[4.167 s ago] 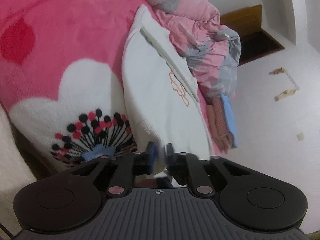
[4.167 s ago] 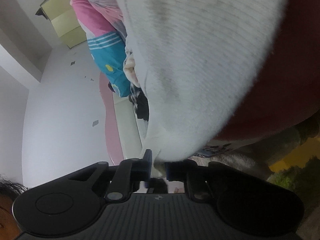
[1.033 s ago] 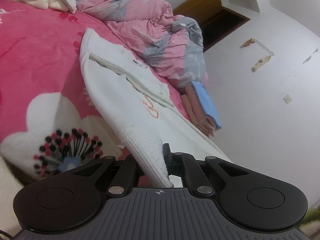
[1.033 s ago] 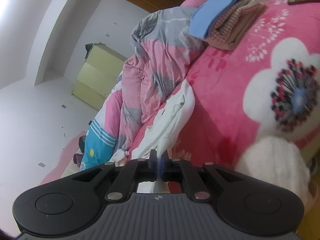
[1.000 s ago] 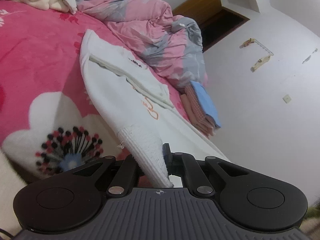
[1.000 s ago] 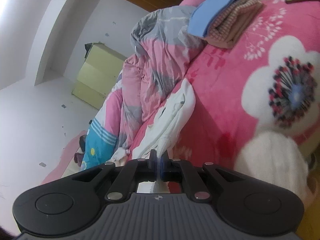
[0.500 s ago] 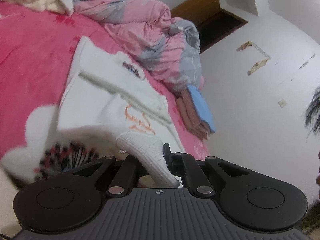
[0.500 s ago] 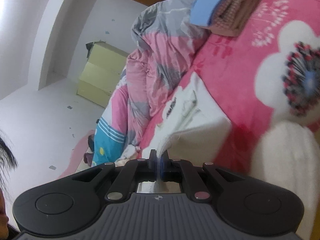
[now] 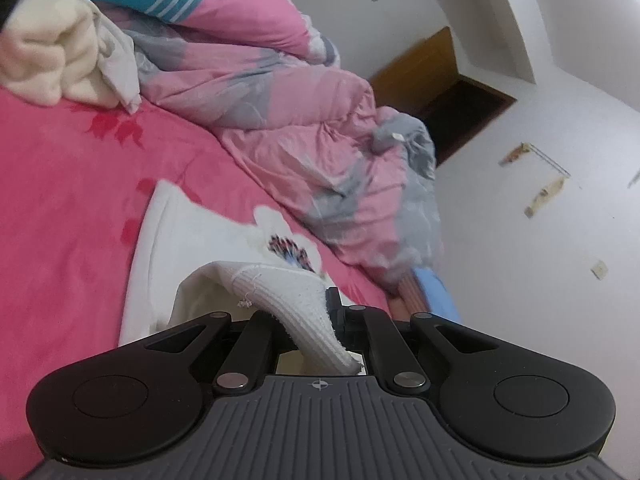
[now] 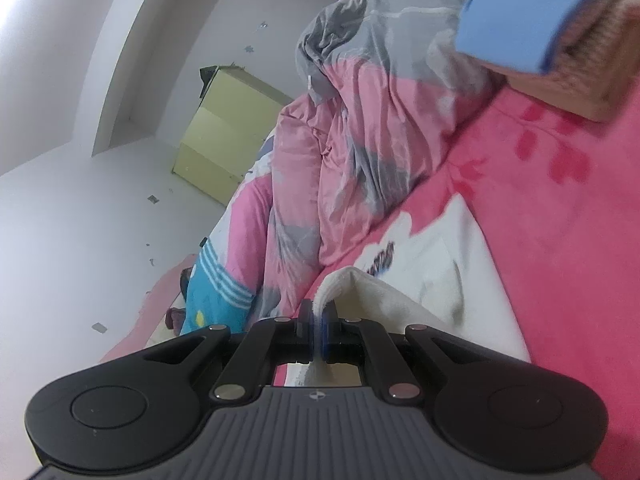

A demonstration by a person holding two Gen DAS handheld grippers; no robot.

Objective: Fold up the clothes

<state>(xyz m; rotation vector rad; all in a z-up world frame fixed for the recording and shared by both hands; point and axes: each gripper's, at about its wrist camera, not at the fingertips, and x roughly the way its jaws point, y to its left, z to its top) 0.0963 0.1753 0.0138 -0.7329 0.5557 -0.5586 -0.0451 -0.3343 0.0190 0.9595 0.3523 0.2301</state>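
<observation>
Both tools clamped shut: left tool (image 9: 320,316) on the ribbed hem of the white garment (image 9: 180,248), right tool (image 10: 318,330) on another edge. Hem now carried forward over the body, no longer stretched long down the pink bed (image 9: 60,200). Garment low centre of frame, doubled over. Fold nearly laid, by the look.

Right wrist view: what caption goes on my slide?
Right gripper pinches the white garment's ribbed edge over the pink blanket.
</observation>
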